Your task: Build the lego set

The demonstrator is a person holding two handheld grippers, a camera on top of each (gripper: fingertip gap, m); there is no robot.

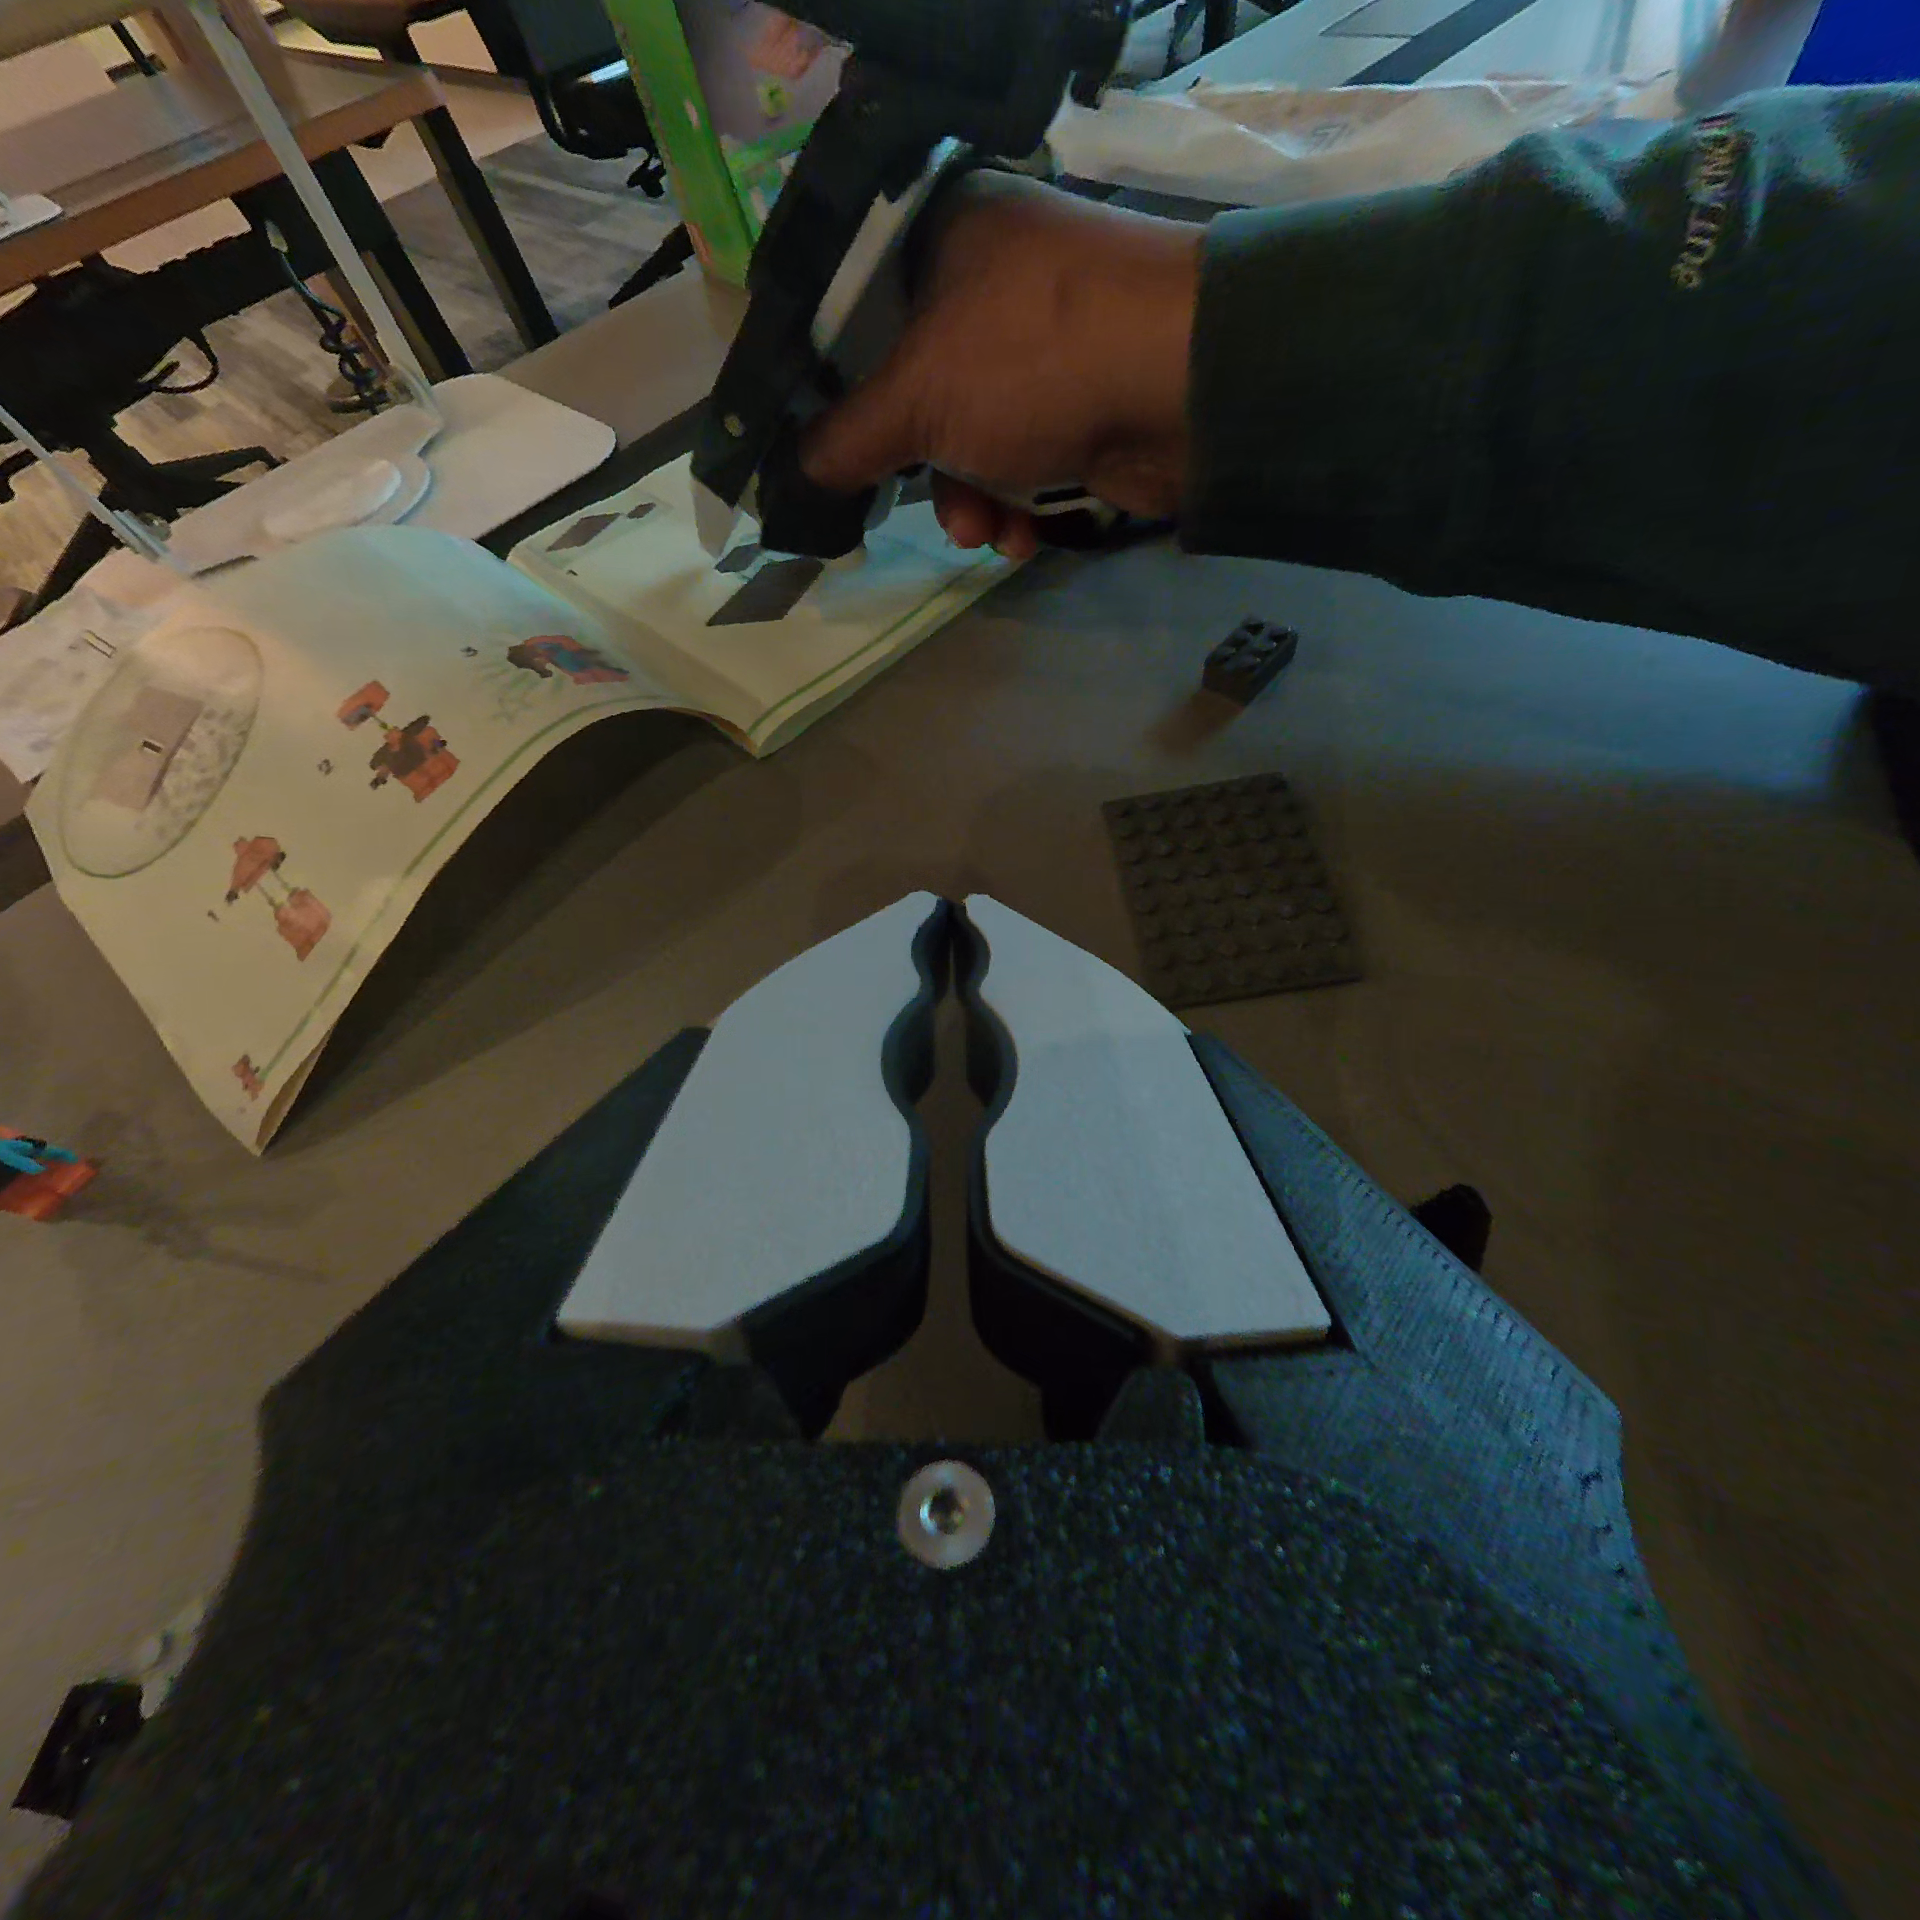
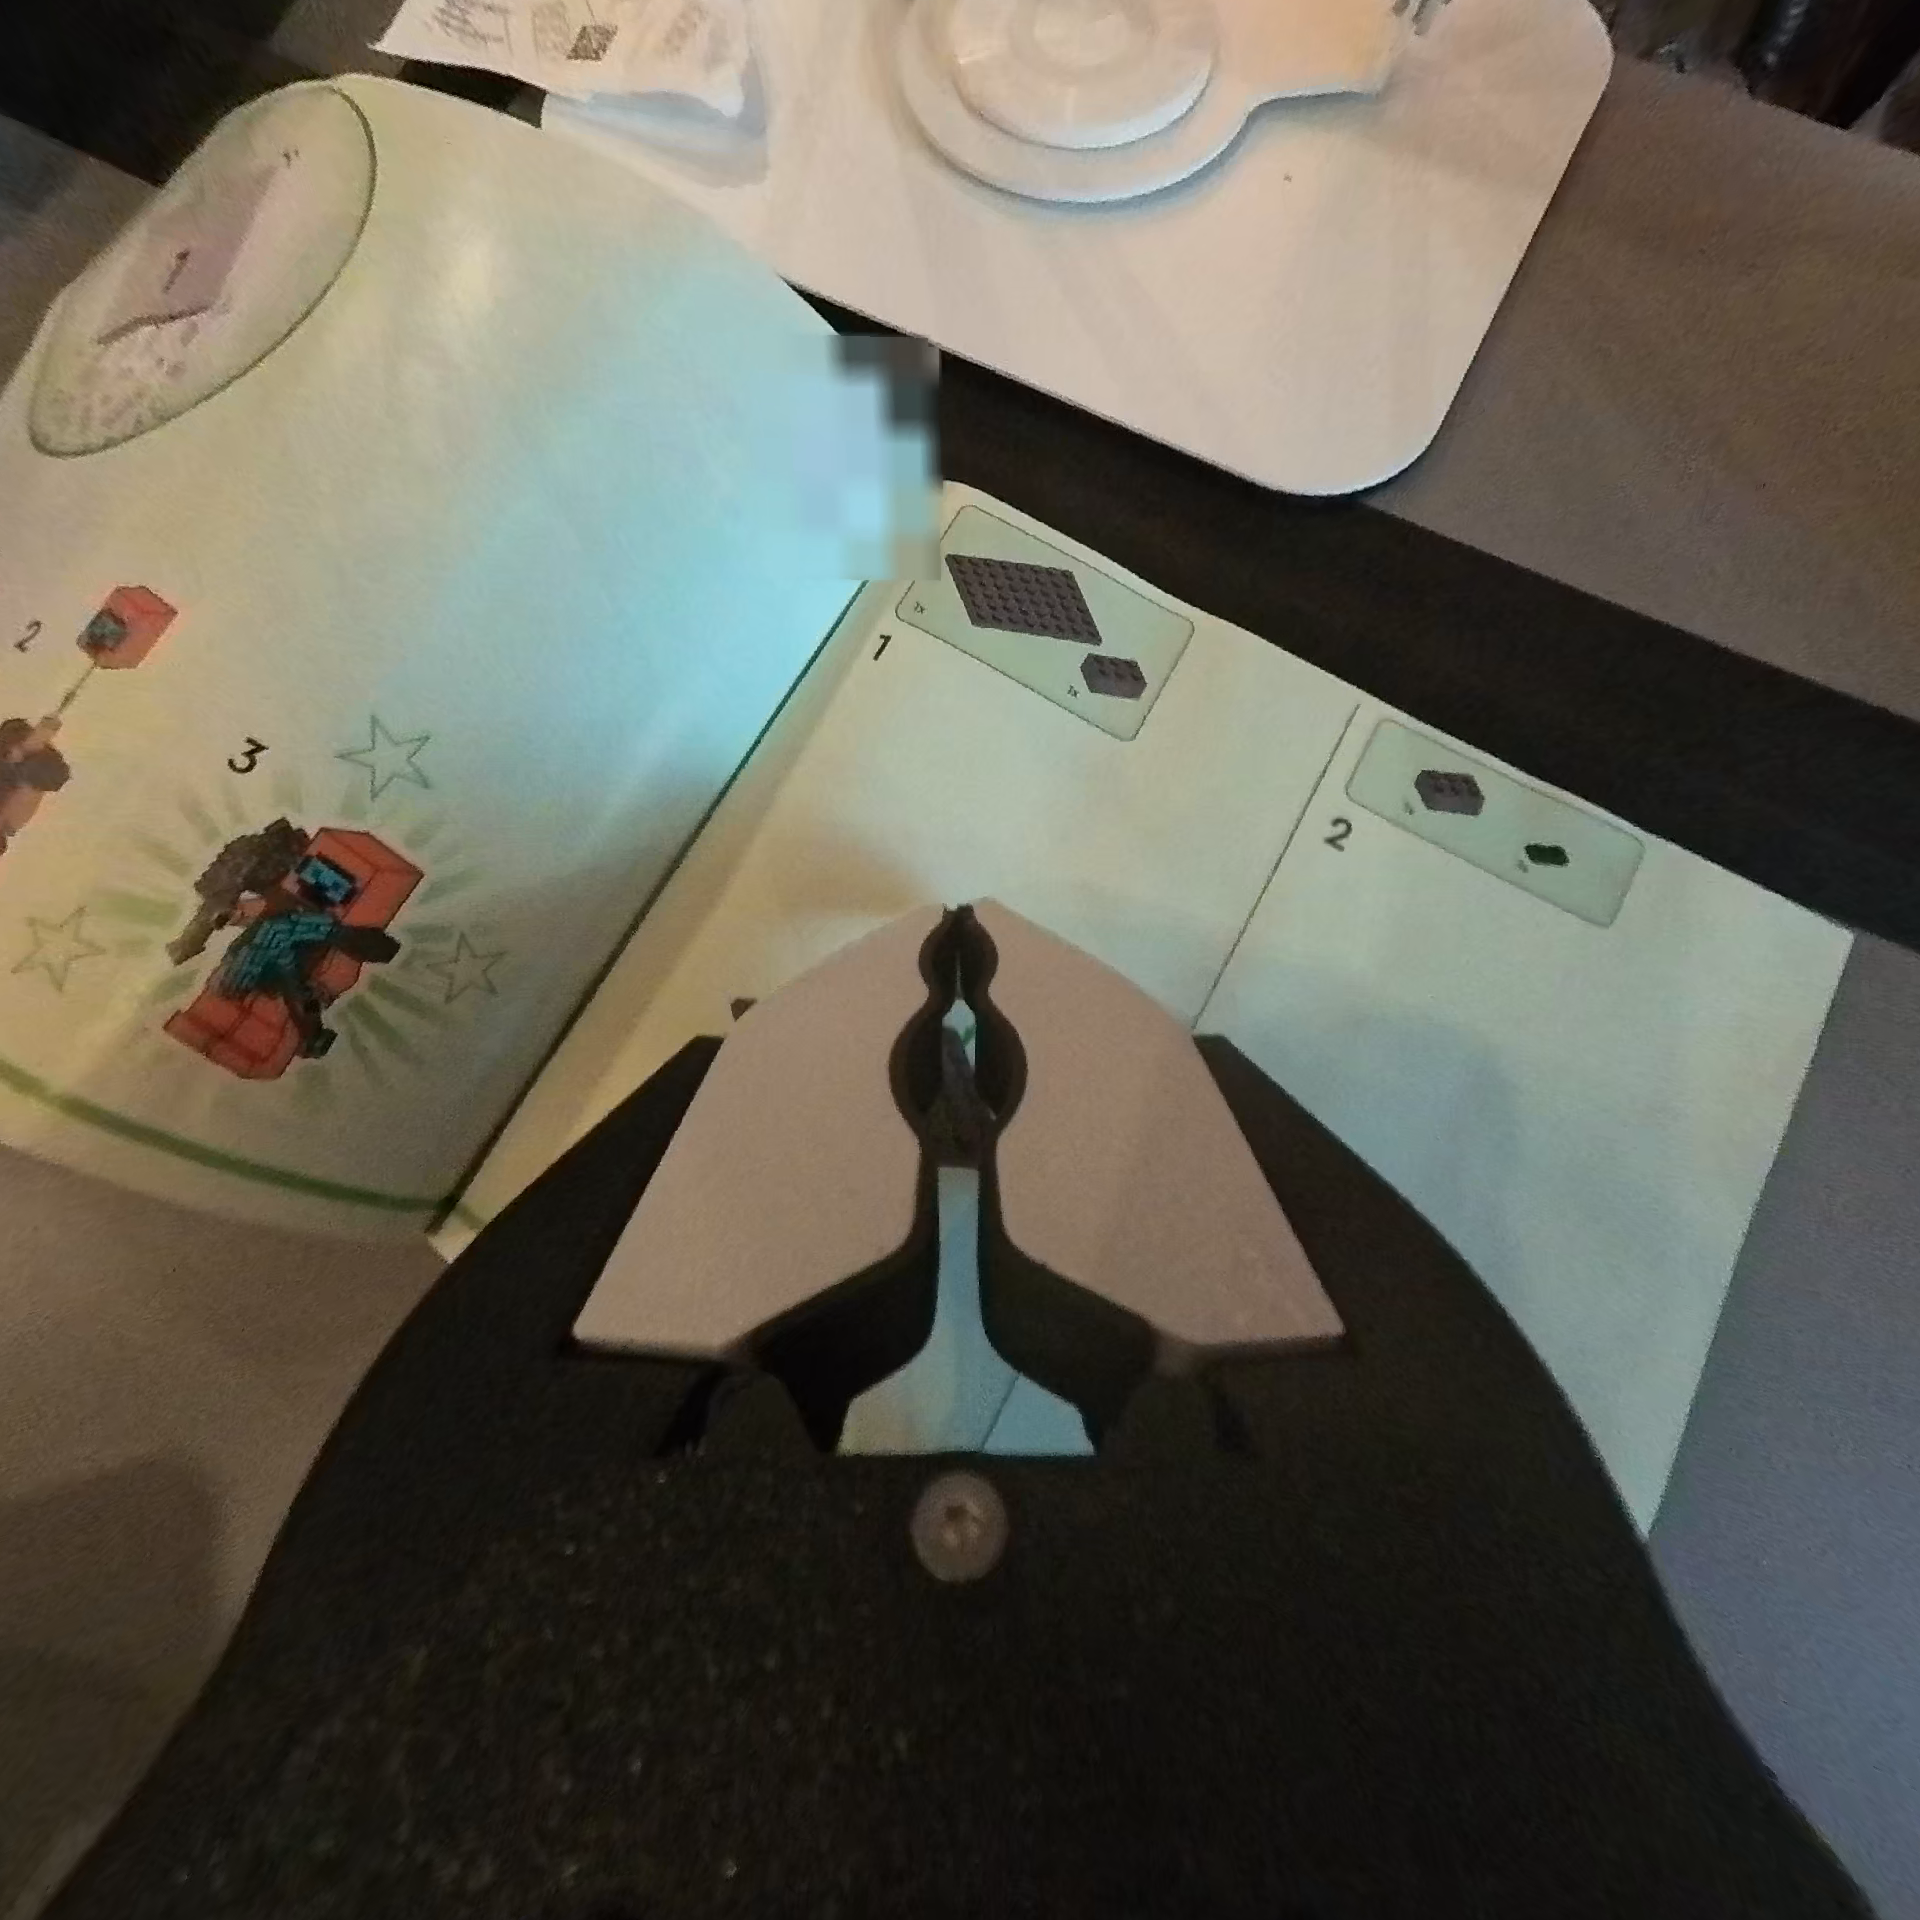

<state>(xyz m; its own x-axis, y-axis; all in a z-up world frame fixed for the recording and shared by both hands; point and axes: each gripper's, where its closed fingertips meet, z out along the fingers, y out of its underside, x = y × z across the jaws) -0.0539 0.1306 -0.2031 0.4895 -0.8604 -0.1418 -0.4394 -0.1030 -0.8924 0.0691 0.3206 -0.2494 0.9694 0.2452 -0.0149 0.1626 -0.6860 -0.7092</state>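
A flat dark grey studded plate (image 1: pixel 1231 890) is laid on the table (image 1: pixel 1558 1091), with a small dark grey brick (image 1: pixel 1250 657) set apart beyond it, studs up. An instruction booklet (image 1: pixel 416 748) is spread open nearby, its left page arched upward.

L claw (image 1: pixel 957 914): my fingers pressed together at tips, nothing between, held low and level | R claw (image 2: pixel 964 920): tips closed, empty, pitched steeply down | R hand (image 1: pixel 1029 364): wrapped around the handle, dark sleeve (image 1: pixel 1558 364) to wrist, reaching in from right
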